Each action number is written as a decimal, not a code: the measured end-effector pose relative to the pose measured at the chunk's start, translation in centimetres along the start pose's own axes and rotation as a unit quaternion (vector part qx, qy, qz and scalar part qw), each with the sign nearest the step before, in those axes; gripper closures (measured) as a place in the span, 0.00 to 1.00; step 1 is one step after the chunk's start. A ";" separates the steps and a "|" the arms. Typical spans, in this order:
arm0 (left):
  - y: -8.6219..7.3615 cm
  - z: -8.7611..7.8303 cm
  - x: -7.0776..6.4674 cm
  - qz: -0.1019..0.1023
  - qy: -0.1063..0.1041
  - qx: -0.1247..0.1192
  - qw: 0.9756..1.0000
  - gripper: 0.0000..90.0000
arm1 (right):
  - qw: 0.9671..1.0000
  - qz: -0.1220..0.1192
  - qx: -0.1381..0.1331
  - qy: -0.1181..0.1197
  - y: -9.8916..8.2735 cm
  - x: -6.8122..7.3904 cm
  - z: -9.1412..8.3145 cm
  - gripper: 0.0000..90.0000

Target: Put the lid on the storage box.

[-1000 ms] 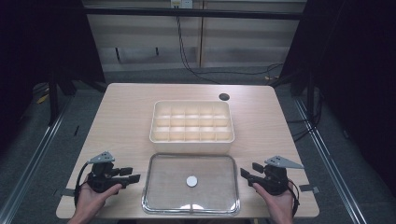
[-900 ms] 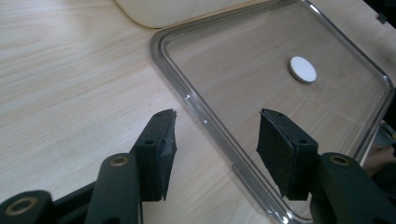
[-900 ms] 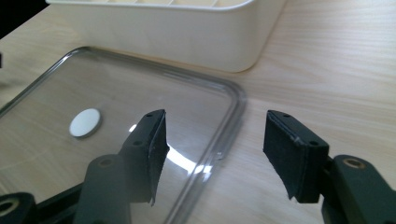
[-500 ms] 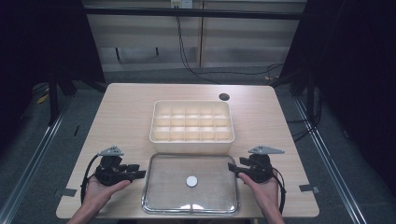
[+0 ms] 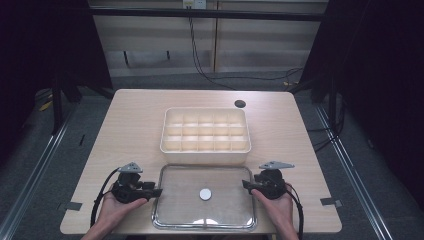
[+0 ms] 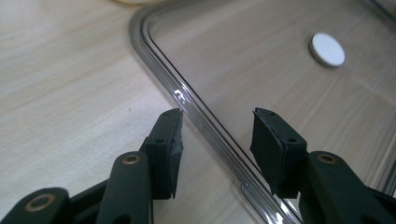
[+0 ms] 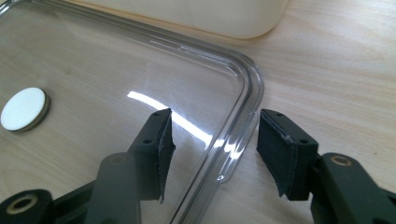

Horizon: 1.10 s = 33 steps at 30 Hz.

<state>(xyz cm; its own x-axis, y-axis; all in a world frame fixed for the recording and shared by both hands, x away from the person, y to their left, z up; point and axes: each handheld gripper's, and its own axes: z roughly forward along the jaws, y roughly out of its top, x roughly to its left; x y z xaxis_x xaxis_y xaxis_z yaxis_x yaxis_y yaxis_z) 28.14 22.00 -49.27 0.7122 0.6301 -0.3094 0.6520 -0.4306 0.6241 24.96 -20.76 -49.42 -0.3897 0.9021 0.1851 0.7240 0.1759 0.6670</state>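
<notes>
Clear lid [image 5: 204, 196] flat on table [image 5: 135, 120], compartment box [image 5: 205, 129] at its 12 o'clock. Left gripper [image 5: 152, 189] at 9, right gripper [image 5: 248, 185] at 3. Both jaws partly open, straddling lid rim without pressing; left just widened, right just narrowed.

clear lid [image 6: 261, 65] and cream tray [image 7: 196, 14] cut off by gripper-view edges
</notes>
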 end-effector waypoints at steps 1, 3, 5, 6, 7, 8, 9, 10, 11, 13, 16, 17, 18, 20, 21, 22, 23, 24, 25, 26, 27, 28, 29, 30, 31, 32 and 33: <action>0.0 0.0 -0.1 0.001 -0.001 0.001 1.000 0.59 | 1.000 -0.002 0.003 -0.007 0.0 0.1 0.1 0.50; 0.0 0.1 -0.1 0.002 -0.001 -0.001 1.000 0.59 | 1.000 -0.004 0.004 -0.011 -0.1 0.1 0.1 0.50; 0.0 0.1 -0.1 0.003 0.001 -0.001 1.000 0.58 | 1.000 -0.006 0.000 -0.014 -0.1 0.0 0.1 0.50; 0.0 0.1 -0.2 0.005 0.001 -0.001 1.000 0.58 | 1.000 -0.004 0.001 -0.012 -0.1 0.0 0.1 0.49; 0.0 0.1 -0.2 0.005 0.001 -0.001 1.000 0.58 | 1.000 -0.004 0.001 -0.012 -0.1 0.0 0.1 0.49; 0.0 0.1 -0.3 0.006 -0.003 0.000 1.000 0.58 | 1.000 0.000 0.003 -0.011 -0.2 -0.1 0.1 0.48; 0.0 0.1 -0.3 0.006 -0.003 0.000 1.000 0.59 | 1.000 0.000 0.003 -0.011 -0.2 -0.1 0.1 0.48; 0.0 0.2 -0.3 0.009 -0.005 0.000 1.000 0.60 | 1.000 0.004 -0.002 -0.009 -0.3 -0.2 0.2 0.47; -0.1 0.2 -0.4 0.012 -0.006 0.001 1.000 0.60 | 1.000 0.012 -0.002 -0.010 -0.3 -0.1 0.1 0.47; -0.1 0.2 -0.4 0.013 -0.006 0.002 1.000 0.61 | 1.000 0.015 -0.005 -0.005 -0.3 -0.1 0.1 0.48; -0.1 0.2 -0.4 0.014 -0.008 0.003 1.000 0.63 | 1.000 0.023 -0.012 0.002 -0.4 -0.3 0.2 0.48; -0.1 0.2 -0.5 0.016 -0.007 0.004 1.000 0.64 | 1.000 0.024 -0.014 0.009 -0.4 -0.3 0.2 0.48; -0.1 0.2 -0.5 0.017 -0.005 0.005 1.000 0.64 | 0.999 0.030 -0.014 0.010 -0.4 -0.3 0.2 0.48; -0.1 0.2 -0.6 0.019 -0.002 0.006 1.000 0.66 | 0.999 0.044 -0.017 0.015 -0.4 -0.4 0.2 0.49; -0.1 0.1 -0.5 0.020 -0.002 0.007 1.000 0.66 | 0.999 0.044 -0.017 0.015 -0.4 -0.4 0.2 0.49; -0.1 0.1 -0.5 0.021 0.000 0.008 1.000 0.67 | 0.998 0.056 -0.019 0.020 -0.5 -0.5 0.2 0.49; -0.1 0.1 -0.5 0.021 0.001 0.009 1.000 0.69 | 0.997 0.067 -0.021 0.025 -0.5 -0.6 0.2 0.50; -0.1 0.1 -0.5 0.018 0.002 0.008 1.000 0.70 | 0.996 0.077 -0.024 0.030 -0.5 -0.8 0.2 0.51; -0.1 0.1 -0.5 0.021 0.004 0.009 1.000 0.71 | 0.993 0.103 -0.029 0.042 -0.6 -1.2 0.1 0.54; -0.1 0.1 -0.6 0.022 0.005 0.009 1.000 0.71 | 0.992 0.116 -0.030 0.048 -0.7 -1.4 0.1 0.56; -0.1 0.1 -0.6 0.022 0.005 0.009 1.000 0.71 | 0.989 0.131 -0.034 0.055 -0.8 -1.7 0.0 0.57; -0.1 0.1 -0.6 0.022 0.008 0.007 1.000 0.72 | 0.987 0.144 -0.035 0.061 -0.9 -1.9 0.0 0.59; -0.1 0.1 -0.6 0.022 0.008 0.007 1.000 0.72 | 0.985 0.152 -0.039 0.066 -0.9 -2.0 0.0 0.59; -0.1 0.1 -0.6 0.023 0.007 0.009 1.000 0.72 | 0.984 0.160 -0.042 0.071 -0.9 -2.1 -0.1 0.59; -0.1 0.1 -0.6 0.023 0.007 0.009 1.000 0.72 | 0.984 0.160 -0.042 0.071 -0.9 -2.1 -0.1 0.59; -0.2 0.0 -0.7 0.024 0.007 0.009 1.000 0.72 | 0.981 0.172 -0.045 0.076 -1.0 -2.2 -0.2 0.60; -0.2 0.1 -0.7 0.023 0.008 0.008 1.000 0.72 | 0.980 0.176 -0.047 0.079 -1.0 -2.2 -0.2 0.60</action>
<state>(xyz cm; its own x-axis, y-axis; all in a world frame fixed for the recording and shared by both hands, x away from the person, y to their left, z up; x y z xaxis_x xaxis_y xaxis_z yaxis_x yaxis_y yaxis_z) 27.56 21.61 -49.21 0.7378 0.6190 -0.2694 0.6227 -0.4699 0.6256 25.00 -23.03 -50.38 -0.2144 0.8269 0.5198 0.7761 -0.1790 0.6047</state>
